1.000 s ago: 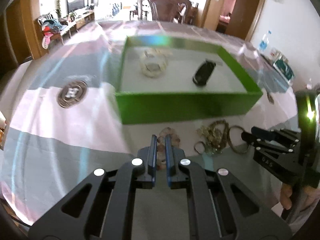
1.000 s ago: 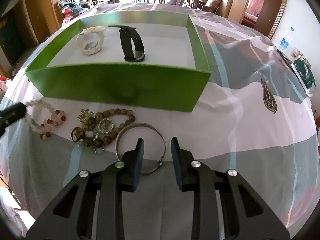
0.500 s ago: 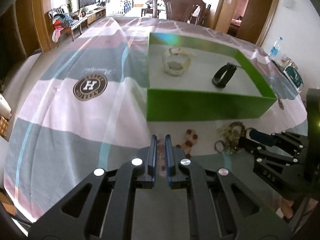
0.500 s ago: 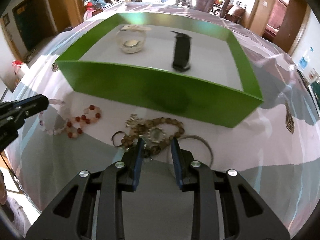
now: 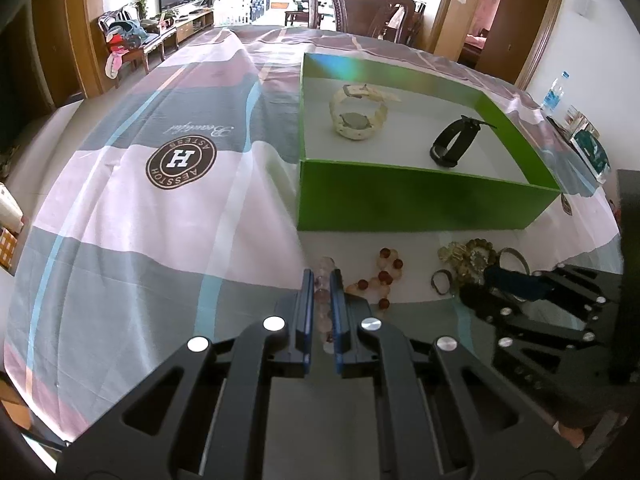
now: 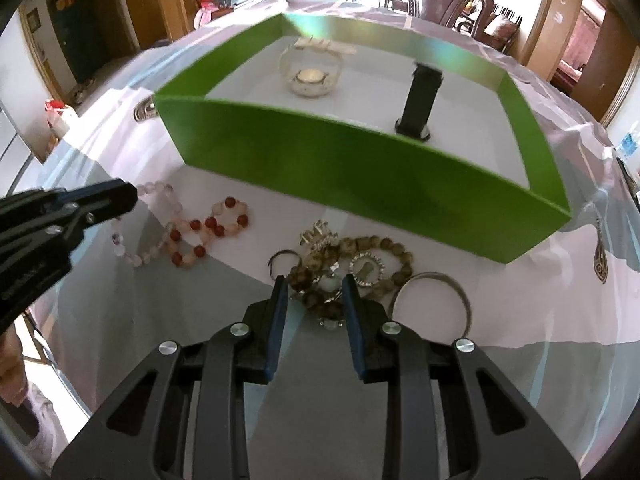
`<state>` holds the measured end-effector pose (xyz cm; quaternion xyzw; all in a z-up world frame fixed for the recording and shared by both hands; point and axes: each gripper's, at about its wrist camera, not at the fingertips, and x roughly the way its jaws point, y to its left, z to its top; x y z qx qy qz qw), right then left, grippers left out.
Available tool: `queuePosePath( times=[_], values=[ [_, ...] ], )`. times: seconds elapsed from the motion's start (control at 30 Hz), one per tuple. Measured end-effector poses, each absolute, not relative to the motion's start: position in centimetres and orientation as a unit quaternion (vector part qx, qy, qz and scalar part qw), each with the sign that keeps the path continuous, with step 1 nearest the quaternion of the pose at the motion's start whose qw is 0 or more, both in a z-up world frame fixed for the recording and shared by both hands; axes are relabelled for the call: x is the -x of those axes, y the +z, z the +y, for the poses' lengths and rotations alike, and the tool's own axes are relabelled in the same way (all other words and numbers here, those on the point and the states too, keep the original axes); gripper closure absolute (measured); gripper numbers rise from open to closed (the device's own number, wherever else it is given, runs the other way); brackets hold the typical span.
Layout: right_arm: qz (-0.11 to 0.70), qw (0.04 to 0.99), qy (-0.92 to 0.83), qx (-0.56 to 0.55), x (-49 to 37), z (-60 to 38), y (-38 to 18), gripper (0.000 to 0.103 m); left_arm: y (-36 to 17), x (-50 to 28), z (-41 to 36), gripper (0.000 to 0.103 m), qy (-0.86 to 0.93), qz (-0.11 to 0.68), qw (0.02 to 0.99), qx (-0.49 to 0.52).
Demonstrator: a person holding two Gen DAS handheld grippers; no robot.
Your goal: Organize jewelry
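My left gripper (image 5: pixel 322 274) is shut on a pale pink bead bracelet (image 5: pixel 325 264) lying on the tablecloth in front of the green box (image 5: pixel 400 204). The right wrist view has this left gripper (image 6: pixel 124 196) at the left, over the same bracelet (image 6: pixel 160 192). A red and pink bead bracelet (image 6: pixel 208 224) lies beside it. My right gripper (image 6: pixel 314 280) is open, its fingers on either side of a heap of brown beads with a pendant (image 6: pixel 360 248). A silver bangle (image 6: pixel 436 280) lies to its right. The box holds a white watch (image 5: pixel 358 114) and a black watch (image 5: pixel 454 140).
A small ring (image 6: pixel 284 258) lies at the left of the heap. The striped tablecloth with a round brown logo (image 5: pixel 181 159) spreads to the left of the box. A water bottle (image 5: pixel 554 92) stands at the far right edge. A wooden chair (image 5: pixel 360 4) is behind the table.
My right gripper has moved left from over the silver bangle to over the brown bead heap. The left gripper stays shut on the pink beads while its view has swung left.
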<state>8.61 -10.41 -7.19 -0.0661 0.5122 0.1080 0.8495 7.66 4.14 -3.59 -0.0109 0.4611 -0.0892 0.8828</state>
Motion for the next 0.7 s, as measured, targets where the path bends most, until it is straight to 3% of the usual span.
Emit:
queuePosePath(
  times=[0.1, 0.7],
  values=[
    [0.506, 0.853, 0.104, 0.073, -8.5, -10.4, -7.1, 0.093, -3.5, -7.5, 4.1, 0.094, -0.092, 0.46, 0.883, 0.01],
    [0.397, 0.916, 0.047, 0.042, -6.1, -15.5, 1.8, 0.092, 3.6, -5.4, 2.3, 0.094, -0.129, 0.374, 0.918, 0.001]
  ],
)
